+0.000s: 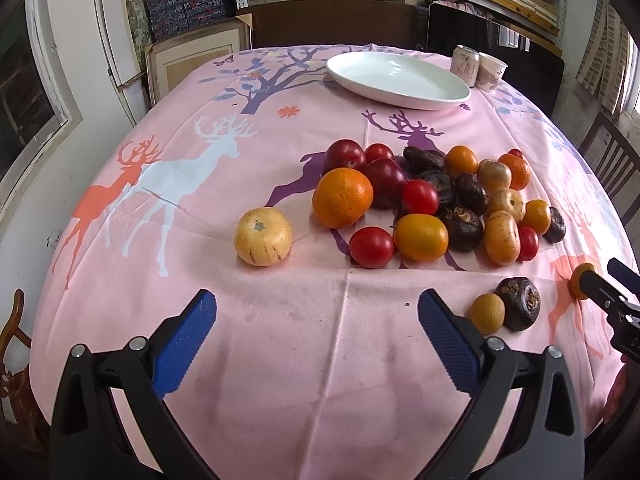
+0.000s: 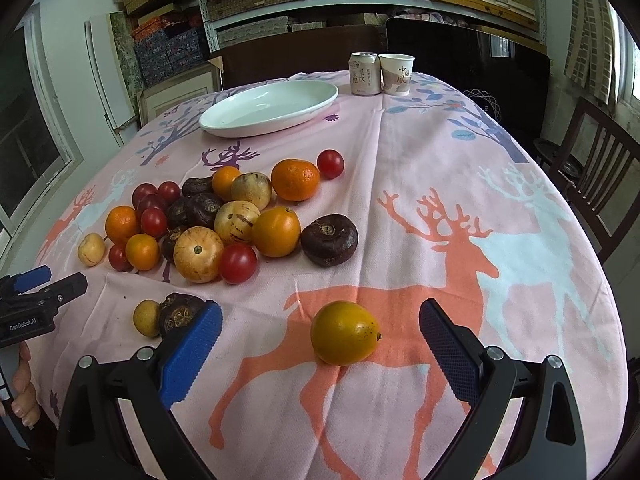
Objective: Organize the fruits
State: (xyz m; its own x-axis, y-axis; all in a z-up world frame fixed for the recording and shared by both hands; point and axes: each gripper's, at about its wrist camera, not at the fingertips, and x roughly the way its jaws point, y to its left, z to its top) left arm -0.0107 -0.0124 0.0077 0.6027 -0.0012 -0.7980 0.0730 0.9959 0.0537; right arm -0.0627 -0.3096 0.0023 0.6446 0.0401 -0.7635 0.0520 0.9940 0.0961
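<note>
A pile of fruit (image 1: 432, 200) lies mid-table: oranges, red tomatoes, dark water chestnuts, pale yellow melons; it also shows in the right wrist view (image 2: 224, 220). A white oval plate (image 1: 398, 80) (image 2: 268, 110) sits empty at the far side. My left gripper (image 1: 316, 320) is open and empty, near a lone yellow melon (image 1: 263, 236). My right gripper (image 2: 320, 336) is open, with an orange-yellow fruit (image 2: 344, 333) lying on the cloth between its fingers, untouched. The right gripper's tip also shows at the left wrist view's right edge (image 1: 600, 286).
A drink can (image 2: 365, 73) and a paper cup (image 2: 397, 73) stand behind the plate. A small yellow fruit (image 2: 147, 317) and a dark chestnut (image 2: 178, 312) lie near the front. Wooden chair (image 2: 592, 184) at the right; shelves behind.
</note>
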